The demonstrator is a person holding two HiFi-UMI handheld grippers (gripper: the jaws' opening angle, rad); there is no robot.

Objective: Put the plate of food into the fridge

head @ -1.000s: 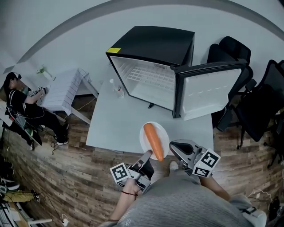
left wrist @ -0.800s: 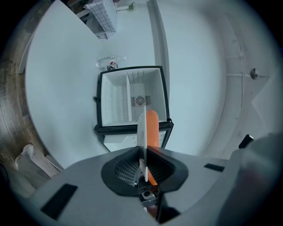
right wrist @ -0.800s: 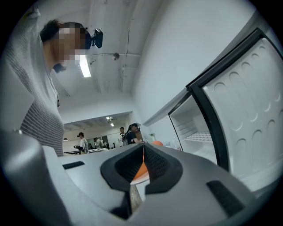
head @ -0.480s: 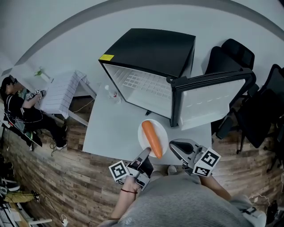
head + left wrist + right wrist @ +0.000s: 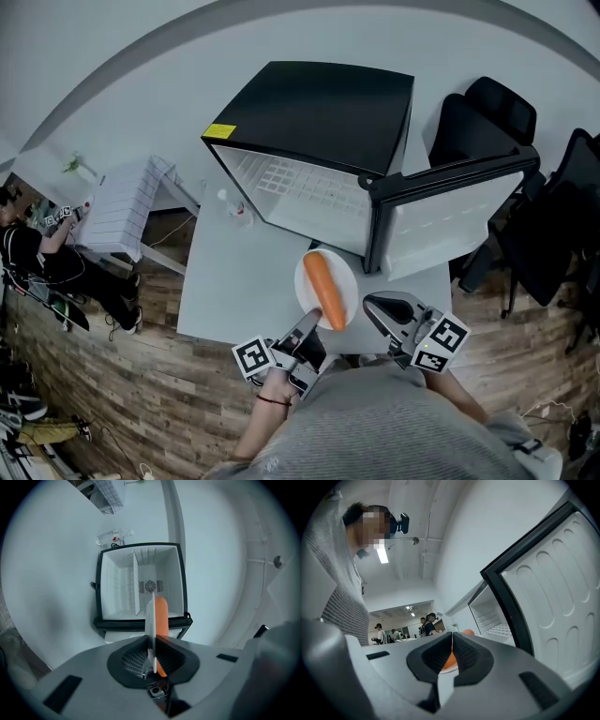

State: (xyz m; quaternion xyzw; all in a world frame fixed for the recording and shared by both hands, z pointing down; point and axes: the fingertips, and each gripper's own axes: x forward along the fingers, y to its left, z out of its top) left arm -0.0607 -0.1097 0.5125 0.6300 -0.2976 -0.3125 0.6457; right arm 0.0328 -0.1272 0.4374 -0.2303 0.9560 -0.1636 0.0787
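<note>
The left gripper [image 5: 150, 641] is turned on its side and clamps the near rim of the white plate [image 5: 348, 281], which its own view shows edge-on between the pads. The right gripper [image 5: 451, 637] has its jaws together on nothing, tips at the plate's right edge; I cannot tell whether they touch it. The plate carries a loose carrot [image 5: 324, 289] and hangs over the table [image 5: 234, 281], just in front of the open fridge [image 5: 319, 103] and close to its door [image 5: 450, 211], not yet inside. With one pinch on the rim, the plate could sag and roll the carrot off, or its right edge could clip the door going in
</note>
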